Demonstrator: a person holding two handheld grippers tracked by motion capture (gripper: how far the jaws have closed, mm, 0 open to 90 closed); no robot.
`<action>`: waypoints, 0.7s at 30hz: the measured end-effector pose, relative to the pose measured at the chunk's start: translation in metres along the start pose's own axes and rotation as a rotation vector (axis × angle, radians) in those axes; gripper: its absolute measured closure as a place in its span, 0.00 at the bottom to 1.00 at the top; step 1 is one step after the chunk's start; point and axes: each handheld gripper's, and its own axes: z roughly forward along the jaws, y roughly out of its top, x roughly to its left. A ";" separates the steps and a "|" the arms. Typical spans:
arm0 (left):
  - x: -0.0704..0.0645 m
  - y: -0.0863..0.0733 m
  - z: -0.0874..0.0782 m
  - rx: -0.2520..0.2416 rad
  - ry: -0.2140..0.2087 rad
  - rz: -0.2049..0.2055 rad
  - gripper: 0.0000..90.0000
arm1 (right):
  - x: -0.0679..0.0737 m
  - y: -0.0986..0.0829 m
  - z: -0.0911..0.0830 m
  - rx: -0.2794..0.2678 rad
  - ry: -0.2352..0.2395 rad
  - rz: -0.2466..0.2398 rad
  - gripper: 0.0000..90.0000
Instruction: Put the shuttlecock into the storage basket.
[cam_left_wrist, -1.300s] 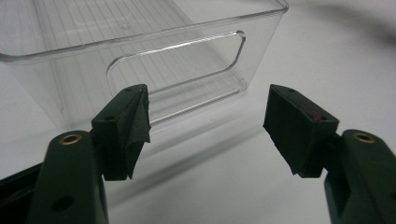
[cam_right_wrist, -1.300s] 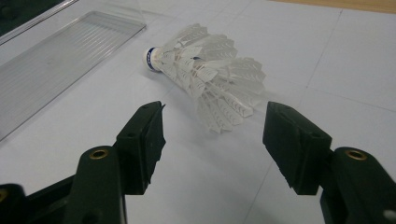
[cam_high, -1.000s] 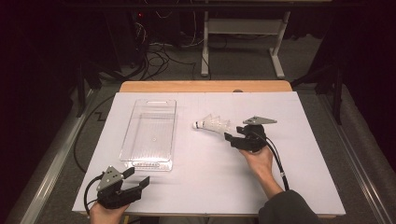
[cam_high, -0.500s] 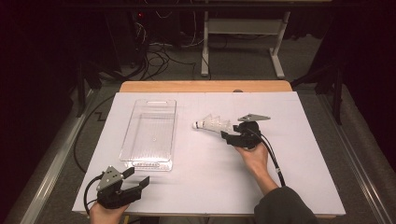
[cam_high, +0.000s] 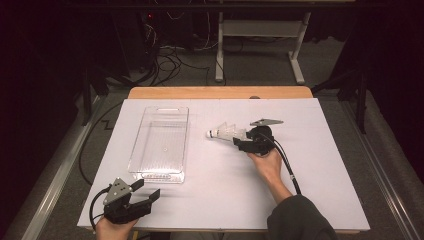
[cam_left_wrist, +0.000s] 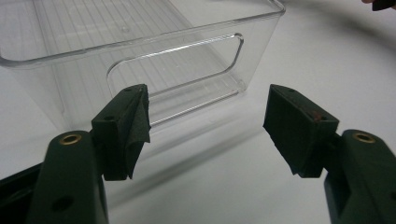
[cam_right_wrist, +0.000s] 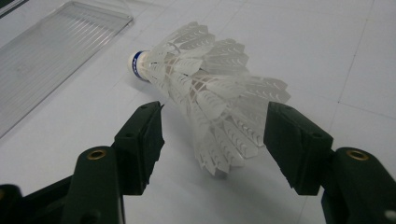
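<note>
The shuttlecock (cam_right_wrist: 205, 93) lies on its side on the white worktop (cam_high: 320, 165), roughly mid-worktop, just right of the clear tray (cam_high: 161, 142). Its white cork tip w/ a blue band points toward the tray; the feather skirt points back at the right gripper (cam_high: 241, 142).

In the right gripper view the skirt's wide end sits between the two black jaws, which stand apart on either side of it. The right-hand jaw is v. close to the feathers, maybe touching (can't tell for sure); the left-hand one has a visible gap. Nothing is clamped.

In the high view the right hand (cam_high: 267, 165) holds that gripper low over the worktop, its cable (cam_high: 287, 167) trailing back along the forearm toward the dark sleeve (cam_high: 300, 220).

The left gripper (cam_high: 145, 192) rests at the near left corner of the worktop, in the left hand (cam_high: 114, 229), jaws spread wide and holding nothing. The left gripper view looks between them at the tray's near end wall w/ its handle slot (cam_left_wrist: 177, 63); the tray is near but apart from the jaws.
</note>
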 end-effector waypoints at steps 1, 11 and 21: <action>0.000 0.000 0.000 0.000 0.000 0.001 0.36 | 0.000 0.000 0.001 0.001 0.001 0.006 0.42; 0.000 0.000 0.000 -0.003 0.000 0.003 0.36 | 0.000 0.005 0.012 0.015 0.023 0.023 0.39; 0.000 0.000 -0.001 -0.008 0.000 0.005 0.36 | 0.001 0.011 0.020 0.024 0.037 0.031 0.37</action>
